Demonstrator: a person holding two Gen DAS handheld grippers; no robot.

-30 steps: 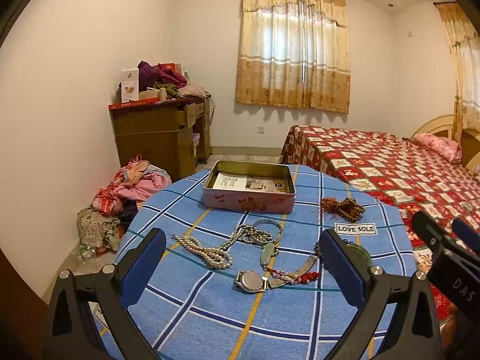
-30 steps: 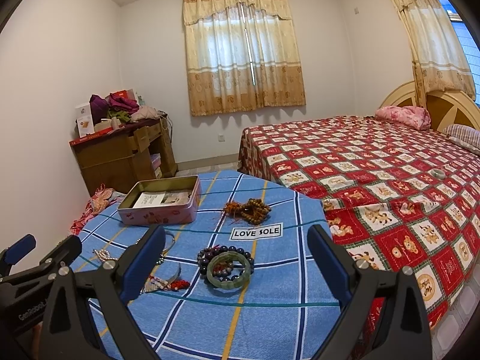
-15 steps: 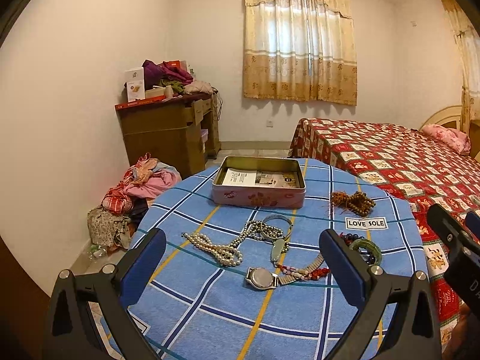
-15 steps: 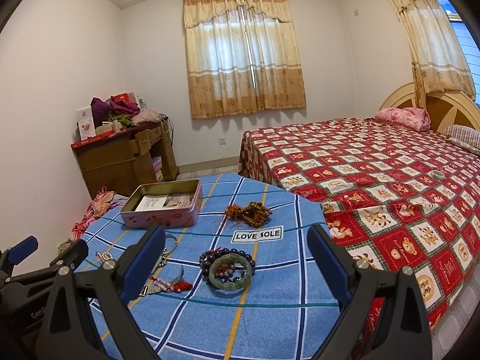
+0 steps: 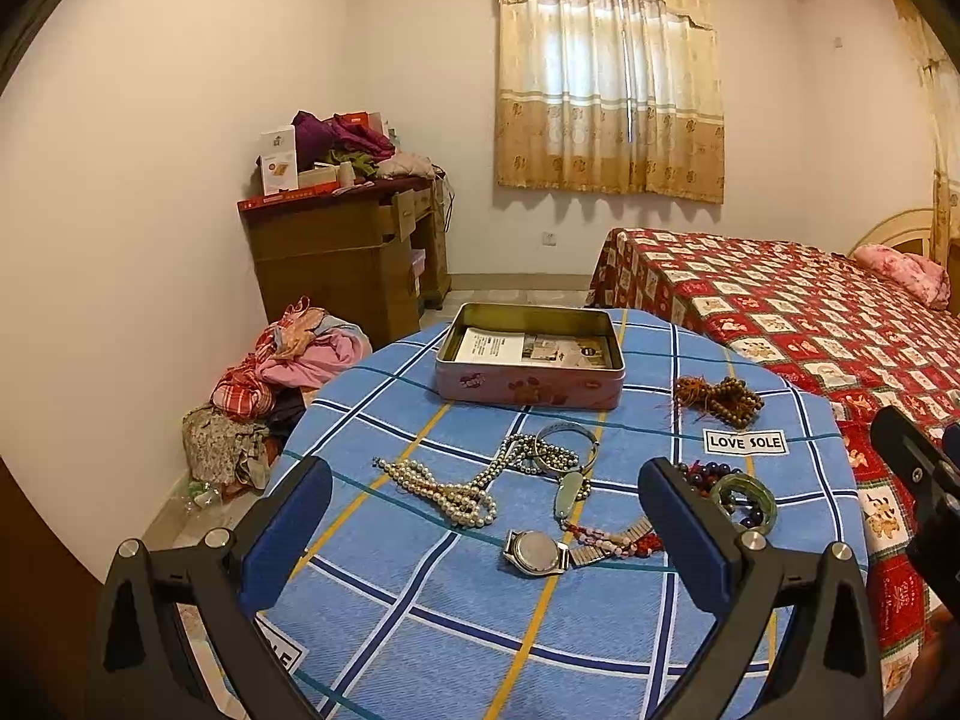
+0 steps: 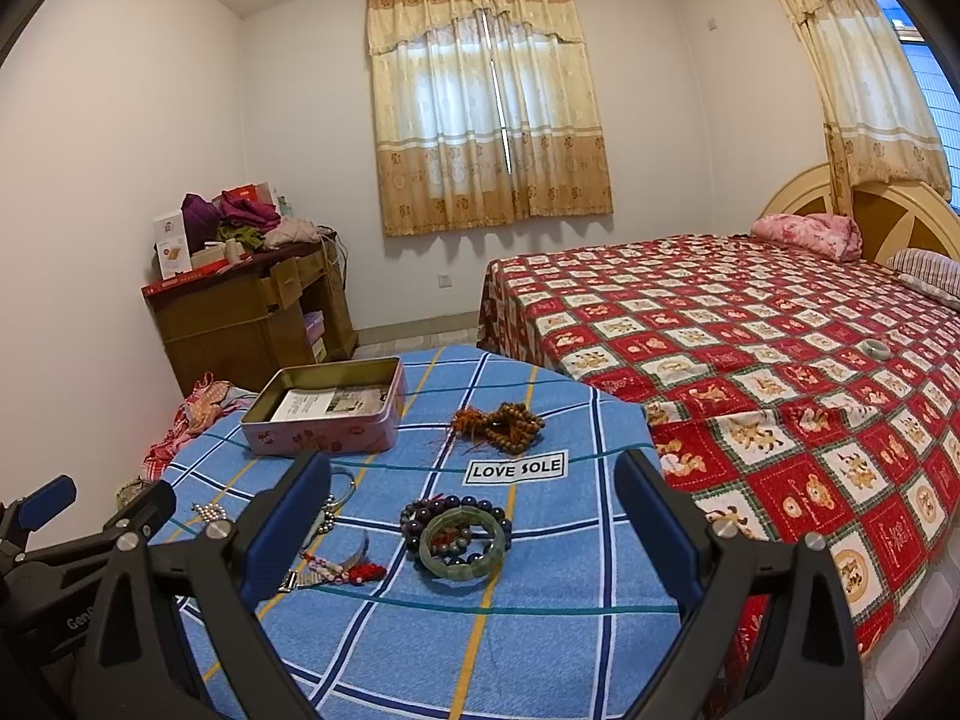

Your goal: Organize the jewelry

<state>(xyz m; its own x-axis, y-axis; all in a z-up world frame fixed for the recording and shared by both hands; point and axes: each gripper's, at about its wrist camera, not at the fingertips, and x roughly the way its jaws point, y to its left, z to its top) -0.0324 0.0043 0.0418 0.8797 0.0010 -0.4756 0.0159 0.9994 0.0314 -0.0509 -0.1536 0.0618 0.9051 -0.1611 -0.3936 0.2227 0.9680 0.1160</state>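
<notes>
Left gripper (image 5: 483, 507) and right gripper (image 6: 474, 507): blue-padded jaws spread wide, holding nothing, above blue plaid tablecloth (image 5: 420, 618). Between left jaws: white pearl necklace (image 5: 447, 489), silver metal wristwatch (image 5: 536, 551). Between right jaws: green jade bangle (image 6: 461, 545) atop dark beaded bracelet (image 6: 420, 513). Behind: open pink rectangular tin (image 5: 531, 387), beside brown wooden prayer beads (image 6: 507, 423).

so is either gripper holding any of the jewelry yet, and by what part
Nothing is held. The left gripper and right gripper are both open and empty above the table.
</notes>
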